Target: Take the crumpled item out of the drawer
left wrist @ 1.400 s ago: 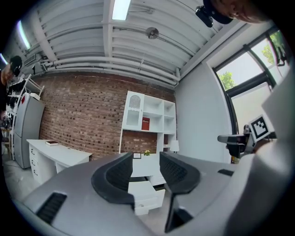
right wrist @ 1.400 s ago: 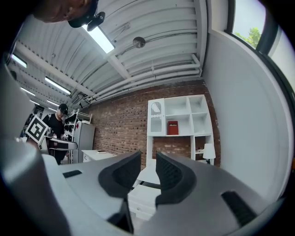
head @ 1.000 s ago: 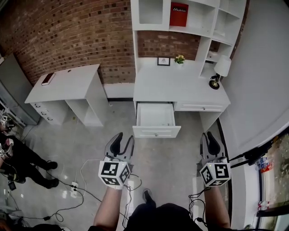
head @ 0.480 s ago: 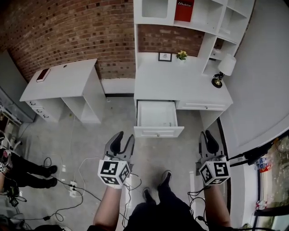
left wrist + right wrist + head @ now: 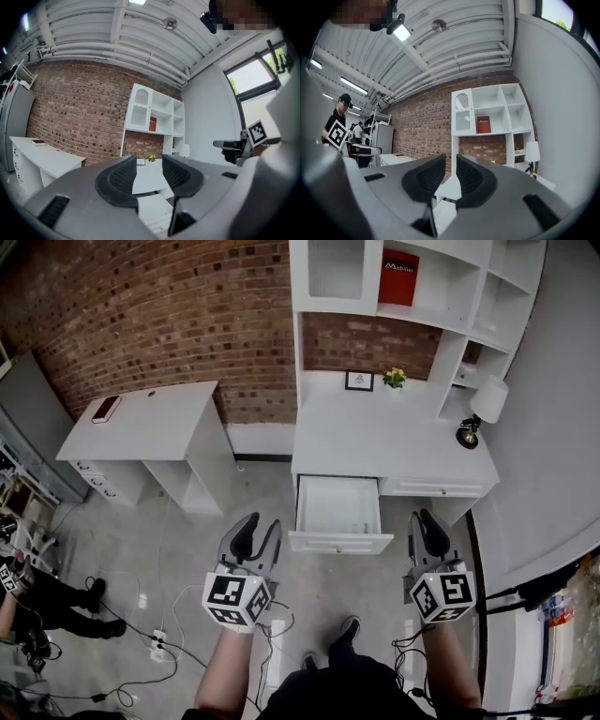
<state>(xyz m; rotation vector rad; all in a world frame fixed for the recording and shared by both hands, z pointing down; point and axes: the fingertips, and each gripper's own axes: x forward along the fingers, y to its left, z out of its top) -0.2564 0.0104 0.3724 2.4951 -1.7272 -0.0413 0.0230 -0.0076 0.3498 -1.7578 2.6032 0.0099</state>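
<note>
The white desk (image 5: pixel 375 432) has its left drawer (image 5: pixel 339 542) pulled out. The inside looks white, and I cannot make out a crumpled item in it from here. Both grippers are held over the floor, short of the drawer. My left gripper (image 5: pixel 253 531) is below and left of the drawer front, open, with nothing between its jaws (image 5: pixel 149 166). My right gripper (image 5: pixel 427 521) is to the right of the drawer front. Its jaws are closing with a narrow gap left and nothing between them (image 5: pixel 451 164).
A white side desk (image 5: pixel 150 418) with a flat dark-red thing (image 5: pixel 105 408) on it stands at the left against the brick wall. The main desk carries a lamp (image 5: pixel 483 409), a picture frame (image 5: pixel 359 381) and flowers (image 5: pixel 395 377). Cables and a power strip (image 5: pixel 157 643) lie on the floor. A person (image 5: pixel 37 601) stands far left.
The person has stepped toward the desk. The open drawer now lies closer and further right in the head view. Both grippers keep their place in front of the body.
</note>
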